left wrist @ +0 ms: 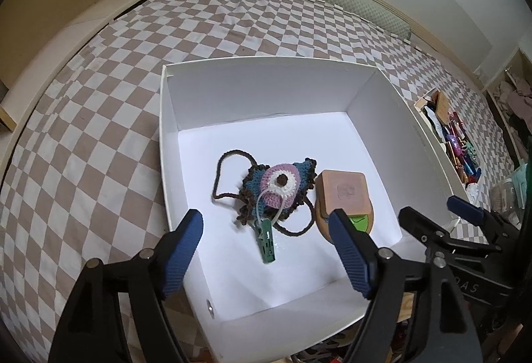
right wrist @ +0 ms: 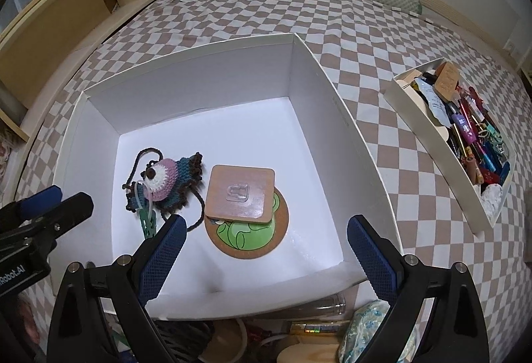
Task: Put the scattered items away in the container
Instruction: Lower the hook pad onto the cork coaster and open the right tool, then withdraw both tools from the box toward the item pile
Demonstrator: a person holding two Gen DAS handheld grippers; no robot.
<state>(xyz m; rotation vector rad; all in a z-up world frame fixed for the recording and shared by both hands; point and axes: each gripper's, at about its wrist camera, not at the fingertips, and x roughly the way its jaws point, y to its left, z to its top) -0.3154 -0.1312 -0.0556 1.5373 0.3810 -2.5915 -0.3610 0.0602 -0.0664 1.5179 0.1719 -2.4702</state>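
Here, a white open box [right wrist: 349, 117] sits on a checkered bed [right wrist: 365, 37]. Inside it, from left to right, lie a green clothespin [right wrist: 148, 223], a crocheted pouch [right wrist: 166, 178] in pink, blue and brown with a brown cord, and a square tan adhesive hook pad [right wrist: 240, 195] resting partly atop a round cork coaster [right wrist: 247, 235] printed with a green frog. The left gripper [left wrist: 266, 240] hovers above the pouch, its fingers released and holding nothing. The right gripper [right wrist: 264, 250] hovers over the coaster, fingers spread wide and empty.
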